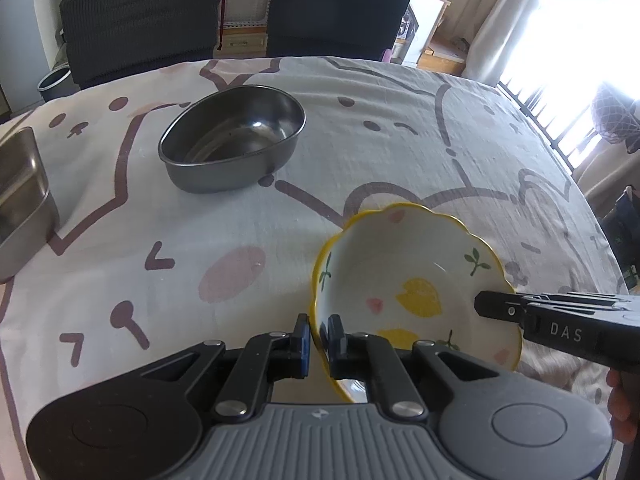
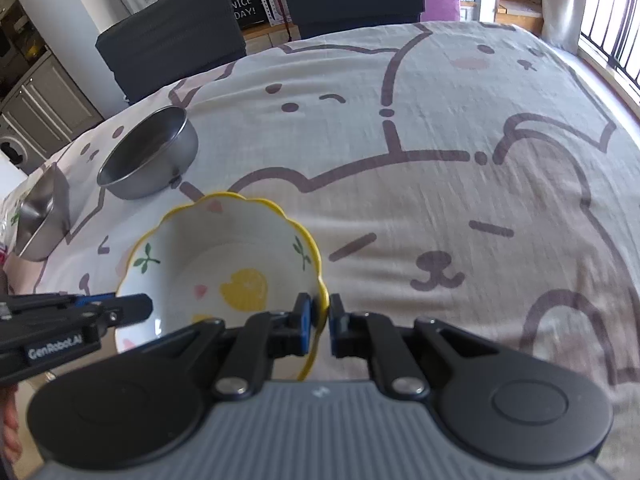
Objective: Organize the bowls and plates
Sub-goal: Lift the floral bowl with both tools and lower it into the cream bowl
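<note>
Both grippers are pinching one ceramic bowl, yellow-rimmed: left gripper clamping its left rim wall between nearly closed fingers, right gripper gripping the opposite rim likewise. Bowl is tilting over the tablecloth. Steel bowl and steel container are sitting well apart.

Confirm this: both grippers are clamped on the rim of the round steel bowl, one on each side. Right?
Not quite. Both grippers, left gripper and right gripper, clamp opposite sides of the yellow-rimmed ceramic bowl, as both wrist views show. The round steel bowl sits untouched beyond it.
</note>
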Tool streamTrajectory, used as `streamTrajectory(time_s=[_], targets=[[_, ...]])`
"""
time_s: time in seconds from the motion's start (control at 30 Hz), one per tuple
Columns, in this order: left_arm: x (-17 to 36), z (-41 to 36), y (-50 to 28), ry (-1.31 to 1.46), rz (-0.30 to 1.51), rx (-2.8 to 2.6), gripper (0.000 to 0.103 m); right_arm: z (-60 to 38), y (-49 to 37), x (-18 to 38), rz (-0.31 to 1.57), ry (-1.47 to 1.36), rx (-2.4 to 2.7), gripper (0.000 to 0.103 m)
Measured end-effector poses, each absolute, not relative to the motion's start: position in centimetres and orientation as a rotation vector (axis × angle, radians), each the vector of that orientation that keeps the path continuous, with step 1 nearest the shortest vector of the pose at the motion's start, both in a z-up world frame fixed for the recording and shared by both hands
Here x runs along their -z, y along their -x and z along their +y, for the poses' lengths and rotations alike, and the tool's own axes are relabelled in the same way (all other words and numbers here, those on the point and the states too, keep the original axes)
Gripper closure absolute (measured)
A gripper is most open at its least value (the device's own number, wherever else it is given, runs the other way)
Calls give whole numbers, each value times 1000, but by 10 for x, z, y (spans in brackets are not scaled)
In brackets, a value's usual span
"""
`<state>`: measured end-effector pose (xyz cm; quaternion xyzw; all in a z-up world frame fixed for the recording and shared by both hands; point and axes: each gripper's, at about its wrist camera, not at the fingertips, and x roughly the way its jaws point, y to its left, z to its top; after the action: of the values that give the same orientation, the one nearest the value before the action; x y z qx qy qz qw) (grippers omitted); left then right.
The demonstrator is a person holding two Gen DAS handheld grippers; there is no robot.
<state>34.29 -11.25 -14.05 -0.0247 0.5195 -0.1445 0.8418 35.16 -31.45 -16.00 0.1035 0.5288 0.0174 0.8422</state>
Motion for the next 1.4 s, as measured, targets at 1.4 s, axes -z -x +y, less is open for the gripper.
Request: streamTrajectory(time_s=[1.4], targets=[[50, -47, -259, 186, 894, 232, 95, -275, -293, 79, 924, -264, -151, 92]])
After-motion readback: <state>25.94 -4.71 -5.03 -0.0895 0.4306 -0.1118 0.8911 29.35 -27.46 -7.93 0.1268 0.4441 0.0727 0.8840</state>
